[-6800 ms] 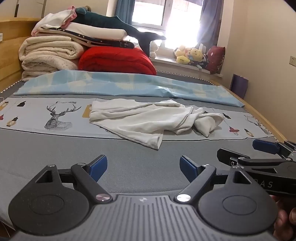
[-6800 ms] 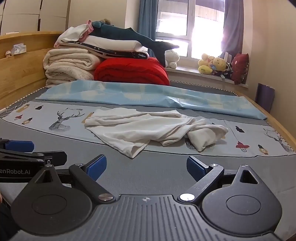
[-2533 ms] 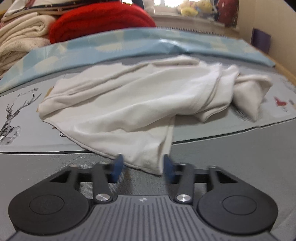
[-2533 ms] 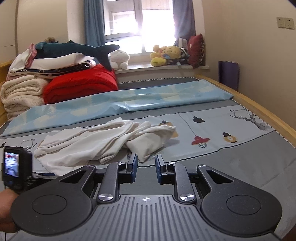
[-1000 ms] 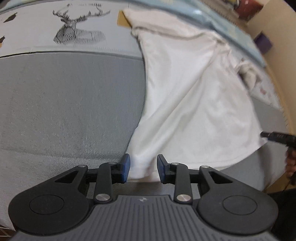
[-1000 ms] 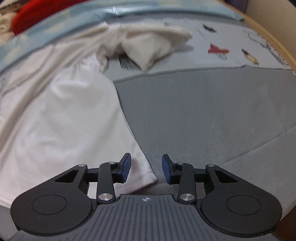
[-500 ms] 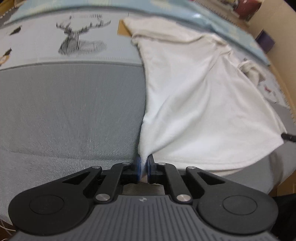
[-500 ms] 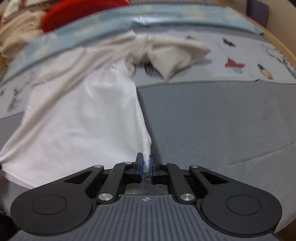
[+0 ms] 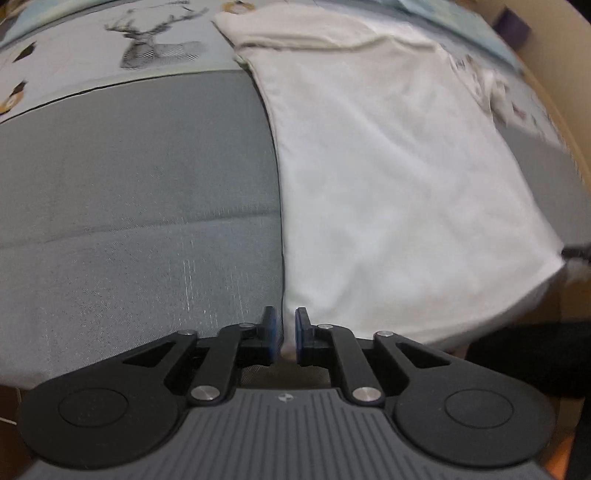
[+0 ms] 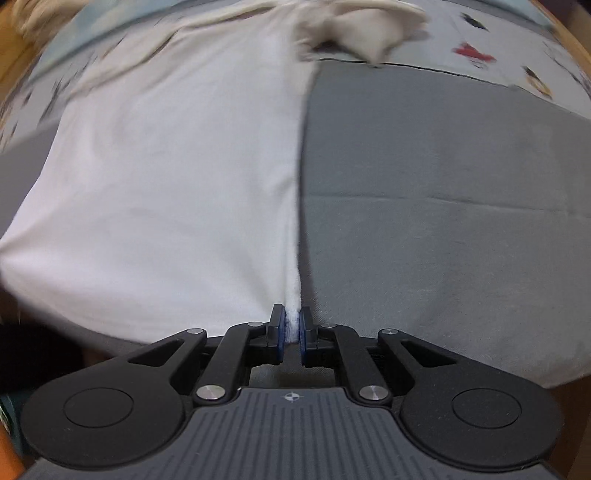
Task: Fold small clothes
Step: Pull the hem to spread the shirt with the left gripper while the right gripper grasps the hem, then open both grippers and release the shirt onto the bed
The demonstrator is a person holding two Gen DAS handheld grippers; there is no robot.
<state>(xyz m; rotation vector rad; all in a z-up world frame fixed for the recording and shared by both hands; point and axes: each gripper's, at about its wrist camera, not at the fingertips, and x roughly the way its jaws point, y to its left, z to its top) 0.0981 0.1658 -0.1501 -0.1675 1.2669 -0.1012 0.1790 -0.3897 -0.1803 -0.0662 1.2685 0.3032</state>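
Observation:
A white T-shirt point(image 9: 388, 166) lies stretched out on the grey bed cover, its hem toward me. My left gripper point(image 9: 282, 332) is shut on the shirt's near left hem corner. My right gripper point(image 10: 291, 330) is shut on the near right hem corner of the same shirt point(image 10: 177, 158). The body of the shirt is pulled taut and flat between the two corners. Its far end is bunched: a crumpled sleeve point(image 10: 365, 22) lies at the top in the right wrist view. The right gripper's tip shows at the far right edge of the left wrist view point(image 9: 576, 253).
The grey bed cover point(image 9: 140, 192) spreads left of the shirt and also shows in the right wrist view point(image 10: 443, 177). A pale printed sheet with a deer drawing point(image 9: 155, 44) lies beyond. The wooden bed edge point(image 9: 554, 96) runs along the right.
Both grippers have pulled back toward me with the hem corners, drawing the shirt flatter and tauter. Both views are lower and nearer to the bed cover.

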